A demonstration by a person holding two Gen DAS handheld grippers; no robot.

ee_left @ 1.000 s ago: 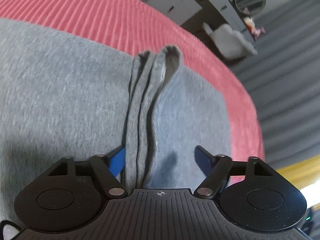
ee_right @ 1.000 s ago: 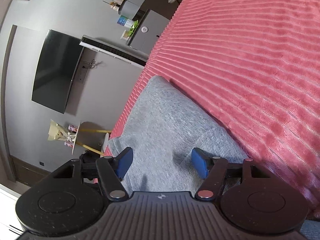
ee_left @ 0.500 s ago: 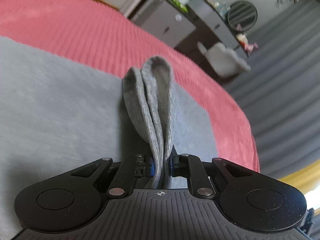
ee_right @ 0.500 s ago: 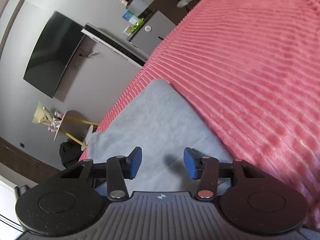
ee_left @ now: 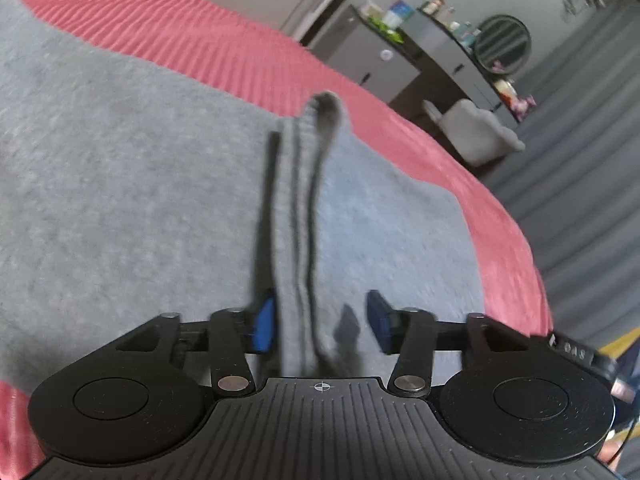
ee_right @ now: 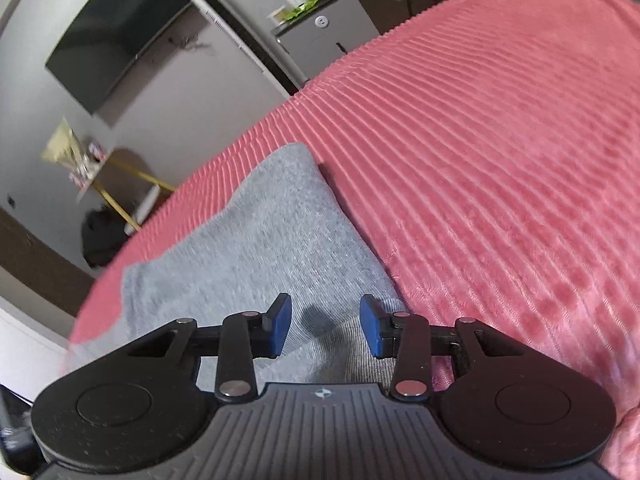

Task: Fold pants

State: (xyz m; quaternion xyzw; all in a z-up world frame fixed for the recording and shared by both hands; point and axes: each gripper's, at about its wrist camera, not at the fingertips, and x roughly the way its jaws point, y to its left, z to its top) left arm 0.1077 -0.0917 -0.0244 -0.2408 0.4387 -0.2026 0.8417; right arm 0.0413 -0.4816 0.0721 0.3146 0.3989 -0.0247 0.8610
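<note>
I see one pair of grey pants [ee_left: 120,200] on the red ribbed bed [ee_right: 500,160] — soft knit, one ridge of bunched folds.

Two tools: my left hand-held gripper [ee_left: 320,322] has just opened, ridge between loose pads — right hand-held gripper [ee_right: 323,326] has been closing, half-open over fabric, gripping nothing.

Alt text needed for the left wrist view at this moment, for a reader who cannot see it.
The left gripper is open, its jaws just parted, with a raised ridge of the grey pants between the blue pads, unpinched. The pants lie spread on a pink ribbed blanket; grey cabinets stand behind.
</note>
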